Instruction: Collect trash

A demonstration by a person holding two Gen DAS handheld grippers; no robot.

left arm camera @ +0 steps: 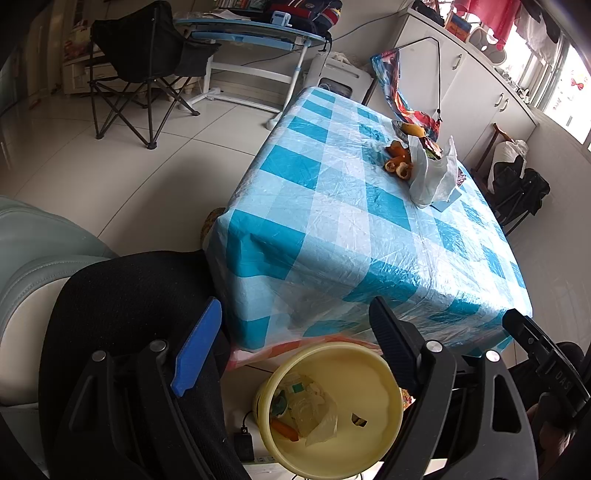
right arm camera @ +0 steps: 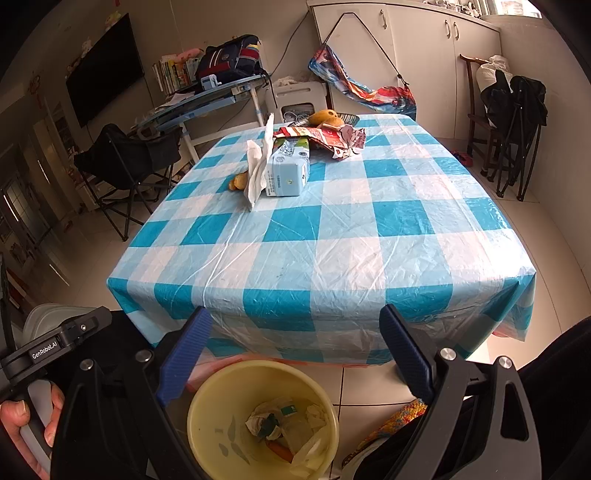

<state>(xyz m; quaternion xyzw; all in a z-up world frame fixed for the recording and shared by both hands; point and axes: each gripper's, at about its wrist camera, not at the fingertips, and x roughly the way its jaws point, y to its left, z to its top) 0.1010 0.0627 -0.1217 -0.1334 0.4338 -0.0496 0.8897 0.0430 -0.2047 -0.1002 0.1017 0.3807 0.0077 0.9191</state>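
A yellow bin (left arm camera: 369,373) (right arm camera: 218,406) stands on the floor at the near edge of the table and holds wrappers and peel. My left gripper (left arm camera: 295,343) is open and empty above the bin. My right gripper (right arm camera: 295,354) is open and empty above it too. On the blue checked table (left arm camera: 332,221) (right arm camera: 332,240) lie orange peels (left arm camera: 397,160) (right arm camera: 238,181), a white tissue (left arm camera: 432,177) (right arm camera: 258,166), a light blue carton (right arm camera: 288,170) and a crumpled red wrapper (right arm camera: 332,138).
A bowl with a yellow fruit (right arm camera: 327,117) (left arm camera: 412,129) sits at the table's far edge. A black folding chair (left arm camera: 147,66) (right arm camera: 129,162) and a glass desk (left arm camera: 251,27) stand on the far side. White cabinets (right arm camera: 424,55) line the wall.
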